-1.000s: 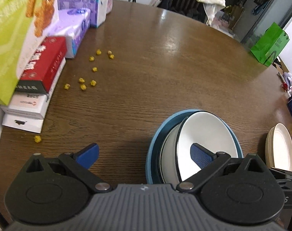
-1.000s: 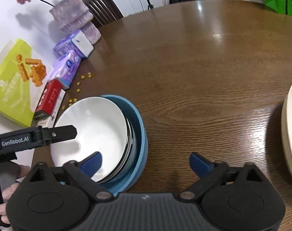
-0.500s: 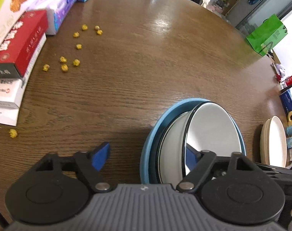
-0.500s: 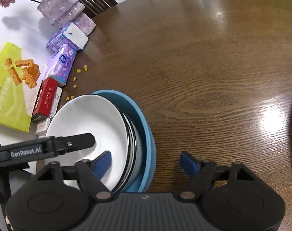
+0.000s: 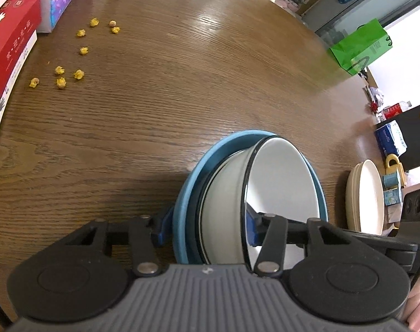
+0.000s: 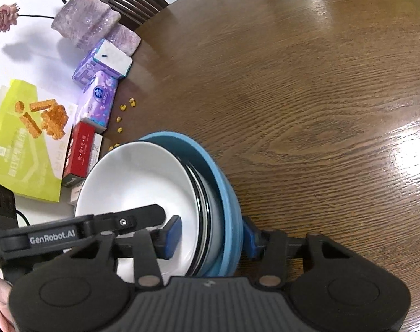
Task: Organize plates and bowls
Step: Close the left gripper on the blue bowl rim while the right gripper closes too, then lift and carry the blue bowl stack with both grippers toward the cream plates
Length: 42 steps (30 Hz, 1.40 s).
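On the round wooden table point(image 5: 182, 88) sits a nested stack: white bowls point(image 5: 281, 182) with dark rims, set inside a blue bowl point(image 5: 187, 193). Both hand-held grippers have come at it from opposite sides. The left gripper point(image 5: 207, 231) straddles the stack's near wall, one blue pad outside against the blue bowl and the other inside the top white bowl, and its jaws are closing with the rims between them; the pads look to be touching on both sides. The right gripper point(image 6: 211, 235) does the same on its side, one pad inside the white bowl point(image 6: 138, 182) and the other against the outer wall of the blue bowl point(image 6: 223, 182), its jaws closing too. Off to the stack's right, near the table edge, stands a small stack of cream plates point(image 5: 364, 196). Yellow crumbs point(image 5: 68, 72) are scattered on the wood near a red box point(image 5: 10, 52), purple tissue packs point(image 6: 99, 99) and a green snack box point(image 6: 24, 138).
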{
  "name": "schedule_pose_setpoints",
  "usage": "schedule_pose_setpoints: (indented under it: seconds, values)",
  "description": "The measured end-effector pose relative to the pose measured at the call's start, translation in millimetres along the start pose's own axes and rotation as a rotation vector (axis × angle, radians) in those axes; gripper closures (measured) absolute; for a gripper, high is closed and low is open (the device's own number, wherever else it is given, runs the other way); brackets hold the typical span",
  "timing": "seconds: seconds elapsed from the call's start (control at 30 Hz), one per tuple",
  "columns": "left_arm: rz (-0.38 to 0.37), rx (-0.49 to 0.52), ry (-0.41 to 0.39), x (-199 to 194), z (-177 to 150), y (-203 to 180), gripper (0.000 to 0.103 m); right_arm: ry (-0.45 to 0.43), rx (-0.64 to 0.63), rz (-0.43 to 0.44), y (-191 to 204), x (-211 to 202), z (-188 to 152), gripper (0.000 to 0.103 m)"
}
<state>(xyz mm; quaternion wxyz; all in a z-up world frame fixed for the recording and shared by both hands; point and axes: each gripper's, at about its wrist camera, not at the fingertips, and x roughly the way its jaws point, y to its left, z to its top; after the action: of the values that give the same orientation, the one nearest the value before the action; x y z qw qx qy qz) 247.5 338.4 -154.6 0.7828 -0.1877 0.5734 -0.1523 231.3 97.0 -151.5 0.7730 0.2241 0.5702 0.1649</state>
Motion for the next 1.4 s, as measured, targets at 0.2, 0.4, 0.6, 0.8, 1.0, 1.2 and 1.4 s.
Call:
schedule_pose_setpoints:
  seconds: [0.2,0.4,0.6,0.8,1.0,1.2,1.4]
  values:
    - [-0.002,0.016,-0.002,-0.2,-1.9,-0.9,0.053,-0.01,0.02,0.0,1.1,-0.2,-0.2,0.059]
    - [0.003,0.026,-0.008,0.1,-3.3,-3.3,0.053,-0.031,0.027,0.0,-1.5,-4.9,-4.9,0.06]
    - [0.009,0.024,-0.013,-1.0,-4.8,-5.1,0.053,-0.045,0.024,0.004,-1.8,-7.5,-7.4,0.061]
    - [0.014,0.021,-0.021,-2.2,-7.7,-7.3,0.053,-0.05,0.018,0.012,-0.9,-11.4,-8.5,0.063]
    - [0.017,0.022,-0.025,-1.1,-11.4,-12.2,0.053,-0.047,0.001,0.017,-3.0,-15.2,-9.5,0.064]
    - [0.02,0.03,-0.039,-4.6,-13.0,-19.4,0.053,-0.057,-0.006,0.021,-3.9,-20.7,-10.8,0.064]
    - [0.026,0.036,-0.056,-9.4,-17.3,-28.5,0.052,-0.071,-0.016,0.029,-6.2,-28.9,-11.2,0.064]
